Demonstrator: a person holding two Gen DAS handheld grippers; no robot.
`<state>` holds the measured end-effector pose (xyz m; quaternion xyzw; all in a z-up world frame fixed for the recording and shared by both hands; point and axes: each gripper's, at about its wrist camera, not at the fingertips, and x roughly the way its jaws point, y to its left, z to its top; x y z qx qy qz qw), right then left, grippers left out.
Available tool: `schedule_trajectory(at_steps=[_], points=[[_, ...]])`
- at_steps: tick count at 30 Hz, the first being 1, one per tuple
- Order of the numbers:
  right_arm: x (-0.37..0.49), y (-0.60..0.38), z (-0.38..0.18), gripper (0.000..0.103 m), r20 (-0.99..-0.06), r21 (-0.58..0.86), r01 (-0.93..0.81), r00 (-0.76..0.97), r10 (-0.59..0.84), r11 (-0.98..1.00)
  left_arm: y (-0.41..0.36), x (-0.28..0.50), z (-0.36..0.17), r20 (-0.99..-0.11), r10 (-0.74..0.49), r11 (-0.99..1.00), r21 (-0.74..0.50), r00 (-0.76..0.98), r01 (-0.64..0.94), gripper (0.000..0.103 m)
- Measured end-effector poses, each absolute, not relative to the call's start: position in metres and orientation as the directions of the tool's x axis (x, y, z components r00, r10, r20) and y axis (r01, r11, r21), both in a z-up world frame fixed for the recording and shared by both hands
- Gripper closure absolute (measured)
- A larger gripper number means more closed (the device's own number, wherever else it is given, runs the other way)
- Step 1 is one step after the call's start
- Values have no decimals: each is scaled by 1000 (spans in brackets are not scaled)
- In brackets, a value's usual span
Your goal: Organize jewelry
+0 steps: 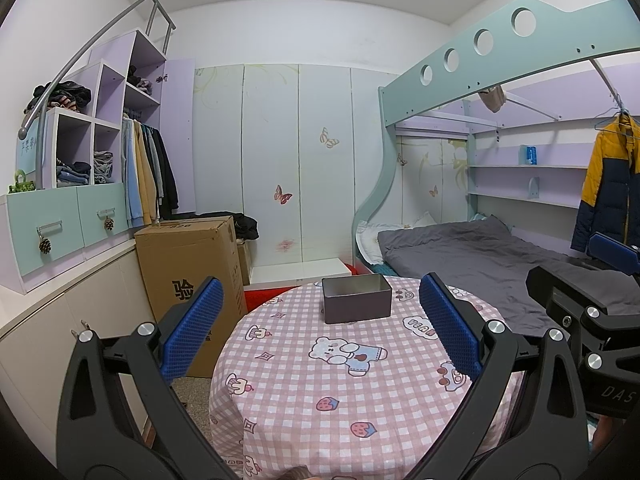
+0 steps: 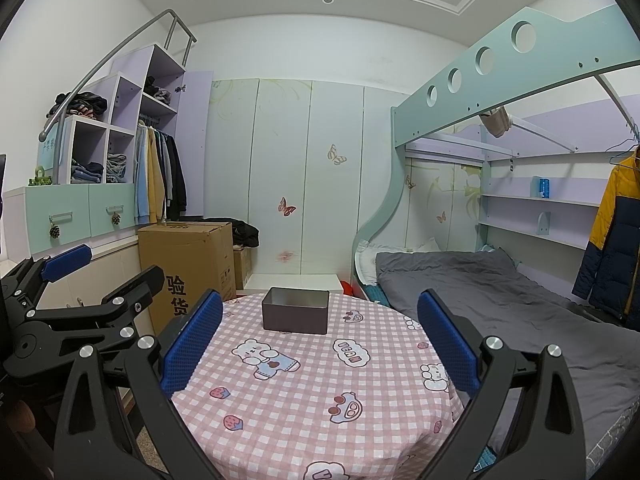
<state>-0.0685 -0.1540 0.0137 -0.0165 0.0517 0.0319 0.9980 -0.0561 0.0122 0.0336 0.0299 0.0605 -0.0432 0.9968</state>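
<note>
Grey tin box (image 1: 356, 299) sits open toward the far side of my checked tablecloth (image 1: 344, 396). I see no jewelry anywhere, so nothing looks sorted yet. Left gripper (image 1: 320, 334) and right gripper (image 2: 319, 346) hover spread, empty.

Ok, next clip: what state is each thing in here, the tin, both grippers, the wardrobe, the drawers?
Grey tin: open, no lid, upright on the checked tablecloth; inside not visible.
Left gripper: open, empty, above the table.
Right gripper: open, empty, above the table.
Wardrobe door: swung open, clothes hanging.
Green drawers: shut.
Cardboard box: closed.
</note>
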Motion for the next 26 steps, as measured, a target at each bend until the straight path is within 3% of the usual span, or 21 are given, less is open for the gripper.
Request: schedule_trajectory(at_steps=[17, 26], points=[[-58, -155, 6, 9, -122, -23, -62, 991, 59, 998, 18, -49, 28, -136, -80, 995, 56, 987, 88, 7], [-36, -158, -5, 9, -165, -15, -57, 985, 54, 998, 16, -19, 14, -189, -75, 994, 65, 979, 88, 7]])
